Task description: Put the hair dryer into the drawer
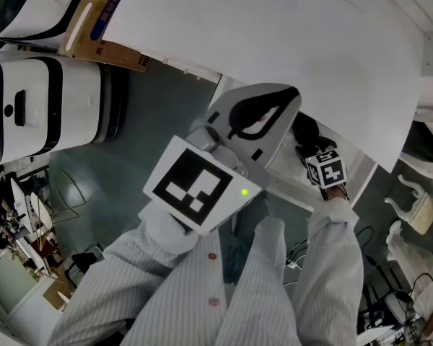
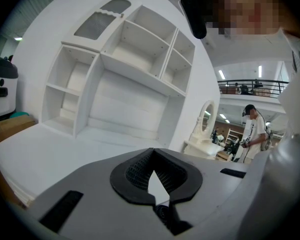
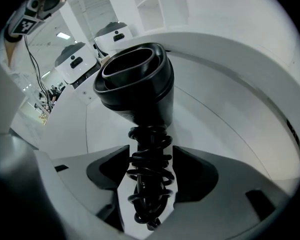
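The black hair dryer [image 3: 135,84] stands between the jaws of my right gripper [image 3: 150,154], nozzle pointing away, with its coiled black cord wound round the handle where the jaws clamp it. In the head view the hair dryer [image 1: 305,130] sits in the right gripper [image 1: 310,150] over the near edge of the white desk top [image 1: 274,34]. My left gripper [image 1: 289,96] hangs just to its left at that edge. In its own view the left gripper [image 2: 153,151] has its tips together with nothing between them. No drawer shows in any view.
A white hutch [image 2: 125,74] with open shelves stands at the back of the desk. A white vanity mirror [image 2: 206,119] and a person [image 2: 252,131] are off to the right. White machines [image 1: 43,107] and a cardboard box [image 1: 101,20] sit left of the desk.
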### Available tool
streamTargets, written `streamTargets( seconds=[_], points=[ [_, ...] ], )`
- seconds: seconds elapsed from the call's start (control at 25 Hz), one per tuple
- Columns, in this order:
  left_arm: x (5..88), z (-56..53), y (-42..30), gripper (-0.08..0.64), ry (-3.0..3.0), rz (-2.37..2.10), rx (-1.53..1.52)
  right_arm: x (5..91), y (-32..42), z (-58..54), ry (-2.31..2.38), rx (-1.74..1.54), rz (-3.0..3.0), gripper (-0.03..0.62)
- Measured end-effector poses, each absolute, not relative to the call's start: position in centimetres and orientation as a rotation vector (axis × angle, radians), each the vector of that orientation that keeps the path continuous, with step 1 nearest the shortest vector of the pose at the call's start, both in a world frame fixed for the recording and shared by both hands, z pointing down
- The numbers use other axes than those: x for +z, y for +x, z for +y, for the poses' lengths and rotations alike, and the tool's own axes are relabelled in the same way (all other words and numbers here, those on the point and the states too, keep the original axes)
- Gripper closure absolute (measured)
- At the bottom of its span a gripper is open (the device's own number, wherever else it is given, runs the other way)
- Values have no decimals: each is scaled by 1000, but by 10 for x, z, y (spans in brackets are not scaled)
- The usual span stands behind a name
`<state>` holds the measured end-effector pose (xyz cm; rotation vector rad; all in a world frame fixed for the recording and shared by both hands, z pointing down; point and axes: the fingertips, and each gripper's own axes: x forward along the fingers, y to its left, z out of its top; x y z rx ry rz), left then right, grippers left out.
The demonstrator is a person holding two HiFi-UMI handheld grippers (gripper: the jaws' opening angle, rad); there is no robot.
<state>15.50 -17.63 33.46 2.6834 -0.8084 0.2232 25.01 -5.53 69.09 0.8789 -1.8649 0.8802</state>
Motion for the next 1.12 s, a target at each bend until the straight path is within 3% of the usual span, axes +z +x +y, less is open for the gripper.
streamTargets(
  seconds=[0.44, 0.72, 1.12],
  points=[
    [312, -174, 162, 551, 2725, -784, 168, 649, 261, -53, 1028, 911, -1920, 365],
    [273, -169, 170, 551, 2795, -749, 101, 576, 264, -66, 1248, 870, -2010, 371],
    [221, -152, 178, 551, 2866, -658, 29, 399, 261, -102, 1659, 589, -2258, 523]
  ],
)
